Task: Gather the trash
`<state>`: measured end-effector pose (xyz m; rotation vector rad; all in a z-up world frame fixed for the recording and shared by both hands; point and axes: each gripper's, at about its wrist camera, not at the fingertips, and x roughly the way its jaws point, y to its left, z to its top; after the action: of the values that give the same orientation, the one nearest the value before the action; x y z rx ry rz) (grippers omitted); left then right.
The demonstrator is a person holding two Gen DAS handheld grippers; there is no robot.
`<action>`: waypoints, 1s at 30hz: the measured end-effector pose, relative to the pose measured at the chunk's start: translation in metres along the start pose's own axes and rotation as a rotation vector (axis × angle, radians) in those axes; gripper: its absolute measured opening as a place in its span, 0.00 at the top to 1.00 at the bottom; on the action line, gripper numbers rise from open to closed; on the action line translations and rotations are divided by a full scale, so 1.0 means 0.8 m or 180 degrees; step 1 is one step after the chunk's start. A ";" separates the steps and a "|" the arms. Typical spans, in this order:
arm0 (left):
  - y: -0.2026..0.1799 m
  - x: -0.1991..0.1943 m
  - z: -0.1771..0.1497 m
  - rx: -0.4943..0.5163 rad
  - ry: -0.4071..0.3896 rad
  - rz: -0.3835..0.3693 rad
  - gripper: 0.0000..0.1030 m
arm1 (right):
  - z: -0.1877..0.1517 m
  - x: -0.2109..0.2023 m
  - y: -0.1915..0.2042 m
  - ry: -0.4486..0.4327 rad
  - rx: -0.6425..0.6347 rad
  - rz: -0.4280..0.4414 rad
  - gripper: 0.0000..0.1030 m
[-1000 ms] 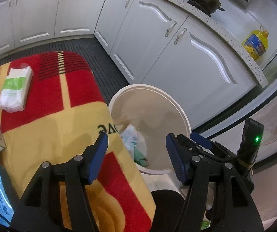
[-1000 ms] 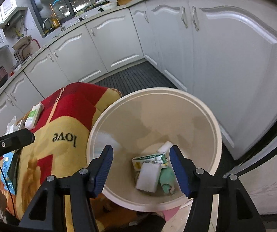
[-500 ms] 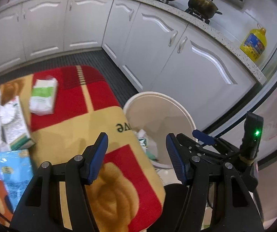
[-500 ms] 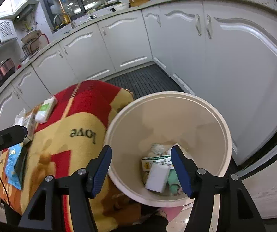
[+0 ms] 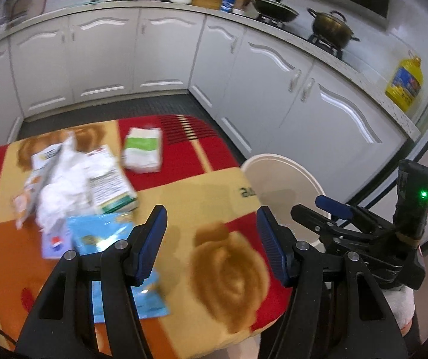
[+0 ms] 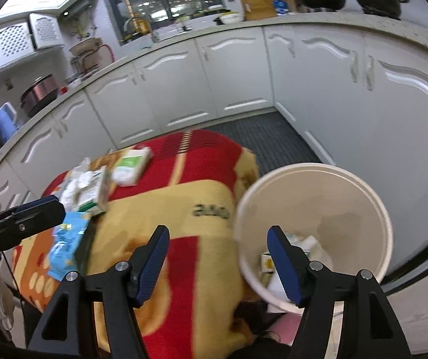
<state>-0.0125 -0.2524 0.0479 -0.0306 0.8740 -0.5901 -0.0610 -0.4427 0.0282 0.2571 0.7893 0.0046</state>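
Note:
A cream bin [image 6: 312, 185] stands on the floor to the right of a table under a red and yellow blanket [image 5: 202, 179]; cartons and wrappers [image 6: 266, 264] lie in its bottom. On the blanket's left lie a green-and-white tissue pack [image 5: 142, 149], a carton [image 5: 110, 184], crumpled white paper [image 5: 61, 191] and a blue packet [image 5: 100, 232]. My left gripper [image 5: 211, 239] hangs open and empty over the blanket. My right gripper [image 6: 218, 257] straddles the bin's near-left rim, its jaws opening with nothing held; it also shows at the right of the left wrist view [image 5: 333, 211].
White kitchen cabinets [image 5: 160, 59] curve round the back and right, with a dark ribbed floor mat [image 5: 142, 107] before them. On the counter stand a wok, a dark pot [image 5: 332, 28] and a yellow oil bottle [image 5: 405, 82].
Both grippers have swung left and risen away from the bin toward the table; more of the trash pile has come into view. The right gripper's jaws have spread wider.

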 end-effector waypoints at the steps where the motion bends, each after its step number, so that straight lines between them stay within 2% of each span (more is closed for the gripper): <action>1: 0.011 -0.007 -0.002 -0.0039 -0.0017 0.0019 0.41 | 0.000 0.002 0.010 0.0013 -0.0027 0.0053 0.32; 5: 0.057 -0.031 -0.013 -0.0177 -0.0055 0.0128 0.41 | 0.001 0.009 0.041 0.0078 -0.0140 0.0206 0.31; 12: 0.147 -0.053 -0.029 -0.0450 -0.0036 0.0467 0.40 | -0.002 0.031 0.093 0.0233 -0.0245 0.0492 0.31; 16: 0.187 -0.056 -0.037 -0.0559 -0.0022 0.0552 0.30 | -0.008 0.053 0.127 0.0388 -0.0270 0.0721 0.30; 25: 0.218 -0.026 -0.017 -0.0506 0.0046 0.0550 0.29 | -0.024 0.105 0.194 0.0759 -0.0420 0.0918 0.25; 30: 0.221 0.008 0.005 -0.0349 0.0106 0.0679 0.29 | -0.028 0.124 0.212 0.0841 -0.0447 0.0922 0.25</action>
<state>0.0774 -0.1080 -0.0002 -0.0264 0.9279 -0.3439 0.0090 -0.2631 -0.0173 0.2381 1.0036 0.3721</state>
